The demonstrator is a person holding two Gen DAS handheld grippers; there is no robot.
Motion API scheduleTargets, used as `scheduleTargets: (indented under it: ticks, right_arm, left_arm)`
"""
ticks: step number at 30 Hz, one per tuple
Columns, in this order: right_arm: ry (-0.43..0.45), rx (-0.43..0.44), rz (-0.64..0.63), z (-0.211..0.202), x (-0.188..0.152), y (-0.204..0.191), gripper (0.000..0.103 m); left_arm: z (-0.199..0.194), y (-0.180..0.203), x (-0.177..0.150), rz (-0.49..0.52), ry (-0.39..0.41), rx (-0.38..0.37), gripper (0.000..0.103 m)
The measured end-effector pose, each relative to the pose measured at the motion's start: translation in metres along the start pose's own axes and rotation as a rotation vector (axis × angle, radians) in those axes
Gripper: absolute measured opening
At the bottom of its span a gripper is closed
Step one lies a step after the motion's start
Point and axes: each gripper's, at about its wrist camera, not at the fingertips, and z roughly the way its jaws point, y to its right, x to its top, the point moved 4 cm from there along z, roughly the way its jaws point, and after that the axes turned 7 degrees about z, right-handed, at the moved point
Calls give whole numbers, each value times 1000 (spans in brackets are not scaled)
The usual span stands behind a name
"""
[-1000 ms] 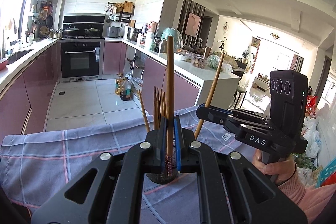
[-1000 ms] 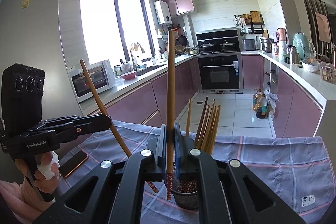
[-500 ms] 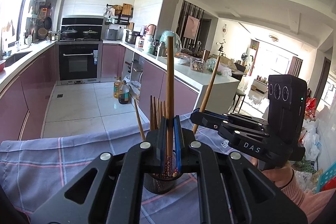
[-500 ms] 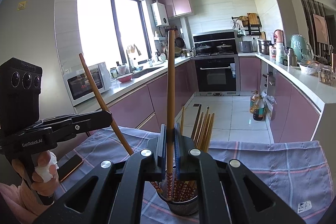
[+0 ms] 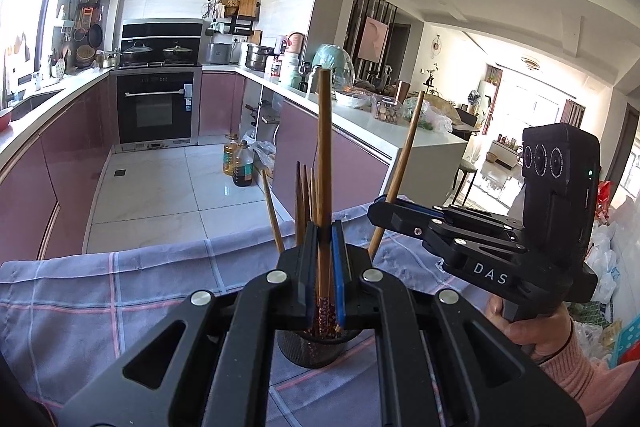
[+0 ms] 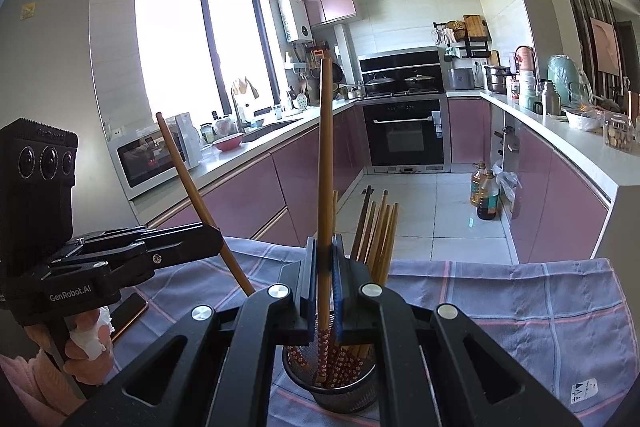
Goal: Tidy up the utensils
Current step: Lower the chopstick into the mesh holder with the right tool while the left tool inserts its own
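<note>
A dark mesh cup (image 5: 312, 347) (image 6: 332, 387) stands on the purple plaid cloth (image 5: 120, 299) with several brown chopsticks (image 6: 376, 231) upright in it. My left gripper (image 5: 324, 259) is shut on one chopstick (image 5: 323, 147), held almost upright, its patterned lower end inside the cup. My right gripper (image 6: 325, 267) is shut on another chopstick (image 6: 324, 147), whose flowered end also reaches into the cup. In the right wrist view the left gripper (image 6: 216, 239) comes in from the left with its chopstick (image 6: 192, 187) tilted. In the left wrist view the right gripper (image 5: 376, 213) enters from the right, its chopstick (image 5: 404, 167) leaning.
A phone (image 6: 128, 311) lies on the cloth at the left, close to the hand that holds the left gripper. Beyond the cloth's far edge is the kitchen floor with oil bottles (image 6: 486, 195), pink cabinets and an oven (image 6: 408, 131).
The lower end of the right gripper's chopstick has moved from beside the cup into it. The left gripper has come a little closer to the cup with its chopstick.
</note>
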Motion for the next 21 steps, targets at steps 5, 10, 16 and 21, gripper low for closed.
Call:
scheduleTargets:
  ticks: [5,10,16,21]
  right_arm:
    - [-14,-8,8,4,-2,2,6]
    - [-25,-11,13,7,-6,1,6]
    - [-36,-15,19,9,-9,2,6]
    - [-47,-18,25,12,-12,5,6]
  left_arm:
    - [5,0,1,0,-16,-1,8]
    - [10,2,2,5,-32,-1,8]
    - [14,3,5,8,-47,-2,8]
    - [15,3,3,11,-59,-4,8]
